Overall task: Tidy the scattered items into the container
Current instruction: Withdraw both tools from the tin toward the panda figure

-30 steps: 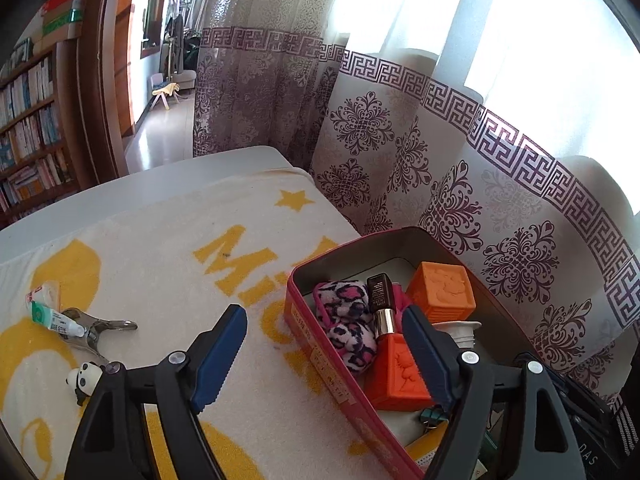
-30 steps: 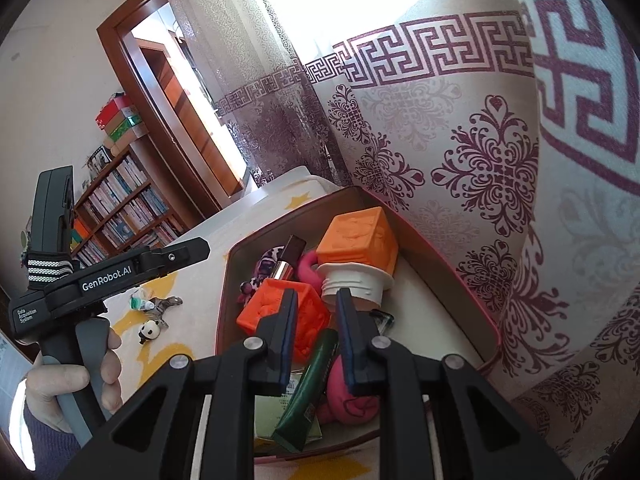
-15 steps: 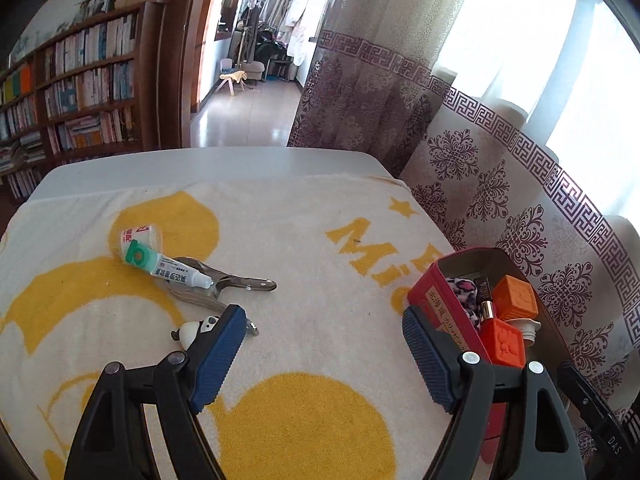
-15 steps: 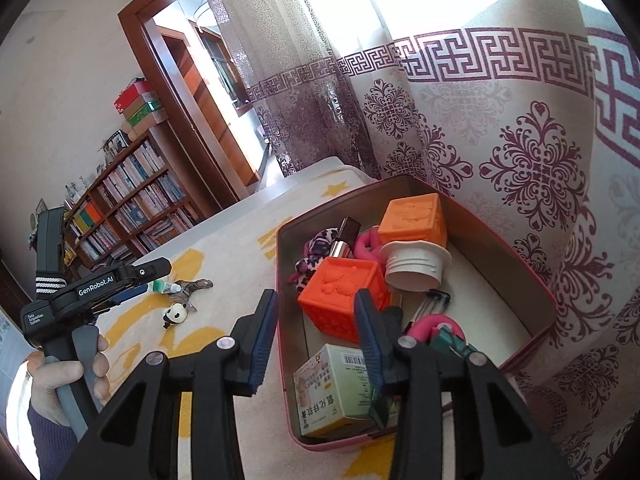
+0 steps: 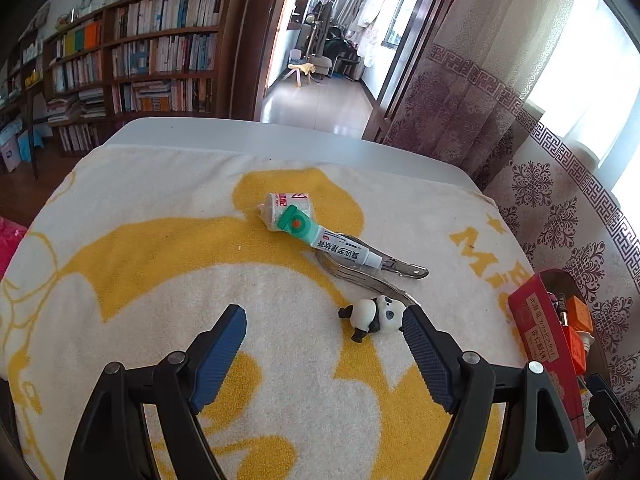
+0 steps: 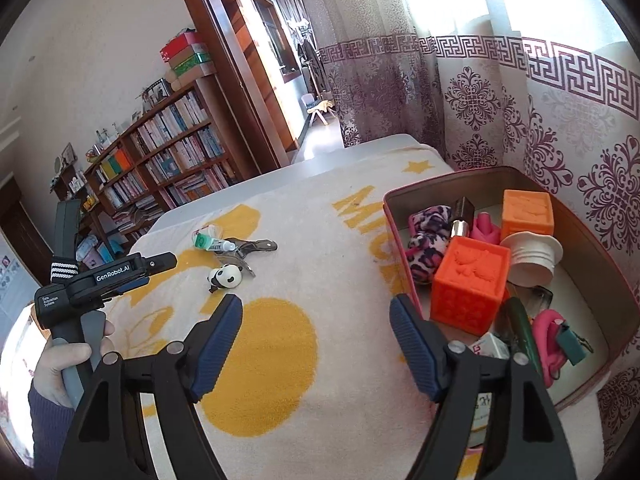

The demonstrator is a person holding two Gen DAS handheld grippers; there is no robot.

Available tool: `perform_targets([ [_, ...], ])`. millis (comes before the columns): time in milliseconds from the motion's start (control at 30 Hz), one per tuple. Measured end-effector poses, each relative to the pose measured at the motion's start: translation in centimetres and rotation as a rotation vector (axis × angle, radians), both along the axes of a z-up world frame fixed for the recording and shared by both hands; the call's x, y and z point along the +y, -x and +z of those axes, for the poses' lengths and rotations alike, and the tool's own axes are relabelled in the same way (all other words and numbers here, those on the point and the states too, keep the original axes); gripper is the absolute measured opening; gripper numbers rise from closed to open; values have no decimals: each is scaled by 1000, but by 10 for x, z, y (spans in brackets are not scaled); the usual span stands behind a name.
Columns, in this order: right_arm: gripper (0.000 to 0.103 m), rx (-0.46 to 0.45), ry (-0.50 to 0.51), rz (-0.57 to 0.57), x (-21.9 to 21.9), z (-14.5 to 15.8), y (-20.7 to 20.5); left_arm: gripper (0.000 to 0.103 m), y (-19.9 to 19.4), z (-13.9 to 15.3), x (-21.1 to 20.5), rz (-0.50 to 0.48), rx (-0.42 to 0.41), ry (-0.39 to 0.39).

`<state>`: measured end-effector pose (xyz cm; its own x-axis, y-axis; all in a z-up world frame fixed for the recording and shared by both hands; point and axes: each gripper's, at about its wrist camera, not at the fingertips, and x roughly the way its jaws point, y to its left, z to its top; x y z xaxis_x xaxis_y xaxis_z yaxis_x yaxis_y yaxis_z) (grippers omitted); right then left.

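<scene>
White towel with yellow shapes and lettering (image 5: 168, 248) covers the pale grey table (image 5: 280, 140). Dark wooden bookshelf packed with books (image 5: 152, 56) along the far wall, red and green boxes (image 6: 188, 54) stacked on top. Patterned purple-and-cream curtain (image 6: 520, 112) hangs right behind the table. Open doorway beyond, small wooden stool (image 5: 301, 70) on the floor there.
</scene>
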<state>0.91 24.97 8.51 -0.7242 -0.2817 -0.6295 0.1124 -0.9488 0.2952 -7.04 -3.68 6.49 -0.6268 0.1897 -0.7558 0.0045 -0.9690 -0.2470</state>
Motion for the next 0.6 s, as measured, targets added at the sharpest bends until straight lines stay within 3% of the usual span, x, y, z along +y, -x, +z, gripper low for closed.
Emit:
perform_targets([
  [333, 80, -72, -23, 151, -58, -20, 29, 82, -3, -20, -36, 68, -38, -2],
  [600, 80, -58, -83, 123, -78, -32, 45, 82, -1, -29, -34, 55, -66, -5],
])
